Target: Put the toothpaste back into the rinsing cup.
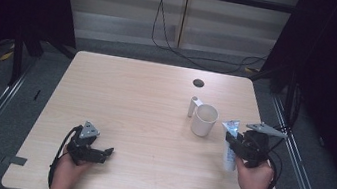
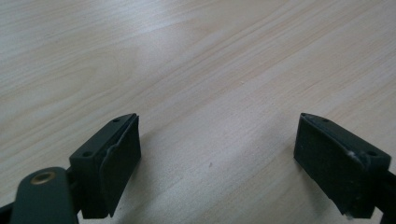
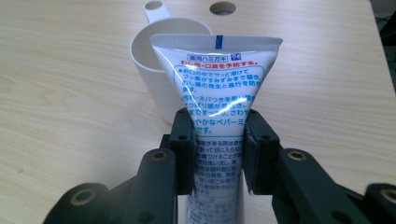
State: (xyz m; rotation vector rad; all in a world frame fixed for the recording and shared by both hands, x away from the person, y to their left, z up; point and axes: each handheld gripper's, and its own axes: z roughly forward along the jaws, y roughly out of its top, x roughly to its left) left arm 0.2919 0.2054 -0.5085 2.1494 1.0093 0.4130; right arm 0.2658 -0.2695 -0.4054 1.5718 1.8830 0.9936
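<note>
- Right tool [image 3: 217, 140] grips a white toothpaste tube [image 3: 215, 88], its two black jaws pressed flat against the tube's sides about midway along its length.
- Toothpaste tube stands nearly upright in that grip, crimped flat end on top, blue and red print facing the right gripper view's camera; in the high view the tube [image 1: 230, 147] sits near the right edge of the surface, and whether its lower end touches the wood I cannot tell.
- A hand [image 1: 255, 178] holds the right tool [image 1: 238, 146] from below, with the grey three-cornered plate on top and a cable trailing off to the side.
- White mug [image 1: 203, 120] stands upright just beside the tube, toward the middle of the surface, its handle pointing to the far side.
- Round cable hole [image 1: 198, 83] lies in the surface beyond the mug.
- Left tool [image 1: 103, 153] rests low over the near left part of the wooden surface [image 1: 131, 94], well apart from the tube and the mug.
- Left tool [image 2: 217, 154] has its jaws spread wide, with bare wood grain between them.
</note>
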